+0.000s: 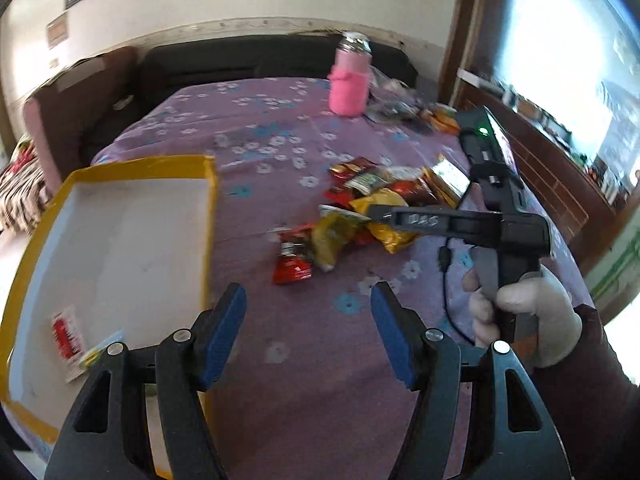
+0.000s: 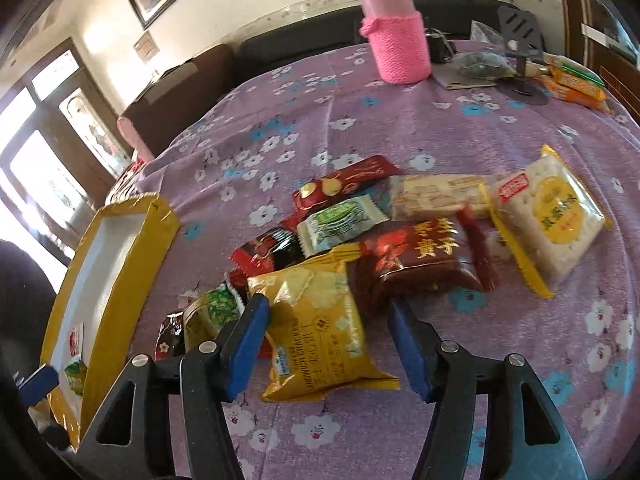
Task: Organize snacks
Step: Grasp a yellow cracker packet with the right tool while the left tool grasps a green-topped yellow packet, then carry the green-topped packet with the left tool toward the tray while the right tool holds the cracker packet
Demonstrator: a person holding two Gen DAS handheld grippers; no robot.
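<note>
Two claws work over a surface covered by a purple flowered cloth [image 2: 400,128]. Nearest in the right wrist view, the right claw [image 2: 324,344] stands wide, its blue pads either side of a yellow crinkly cracker packet [image 2: 316,328] but not visibly pressing it. To take it well, I judge the pads should close across the packet's middle, clear of the dark red wrapped cake [image 2: 420,260] touching its far corner. Just beyond lies the rest of the heap of snack packets. At left sits the shallow white tray with a yellow taped rim [image 2: 132,240], a few packets already inside.

The left wrist view shows the left claw [image 1: 308,332] wide and empty above bare cloth just beside the tray [image 1: 210,216], and the gloved right hand [image 1: 520,320] gripping its tool. Only the right view shows the packet framed between pads. Farthest stands a pink knit-sleeved flask [image 2: 396,40].
</note>
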